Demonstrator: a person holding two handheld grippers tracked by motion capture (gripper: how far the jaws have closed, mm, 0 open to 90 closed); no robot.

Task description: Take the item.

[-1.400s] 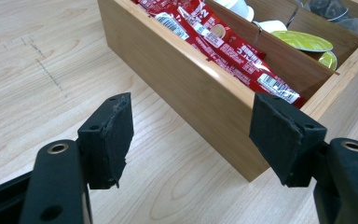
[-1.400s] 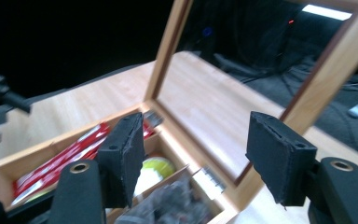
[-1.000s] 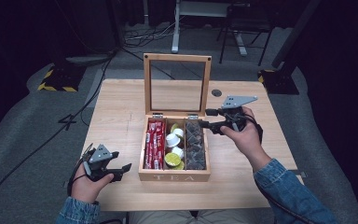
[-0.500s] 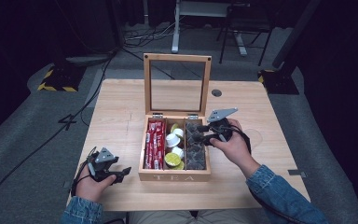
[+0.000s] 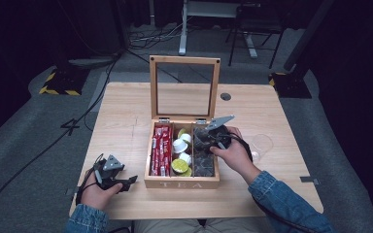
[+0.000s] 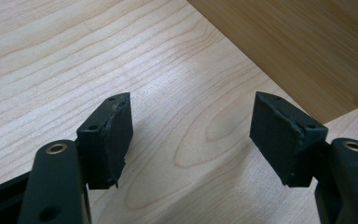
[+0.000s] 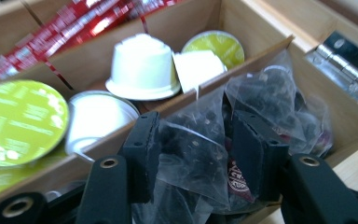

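The right hand-held gripper [image 7: 191, 158], its jaws just closing, pinches a clear tea bag [image 7: 200, 140] in the right compartment of the wooden tea box [image 5: 182, 183]. The left hand-held gripper [image 6: 191, 135] rests agape on the desk [image 5: 126, 121], near-left.

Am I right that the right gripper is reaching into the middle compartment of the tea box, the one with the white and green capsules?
Not quite. The right gripper is in the right-hand compartment of the tea box, its jaws on either side of a clear bag of dark tea. The capsules lie in the middle compartment beside it, as the right gripper view shows.
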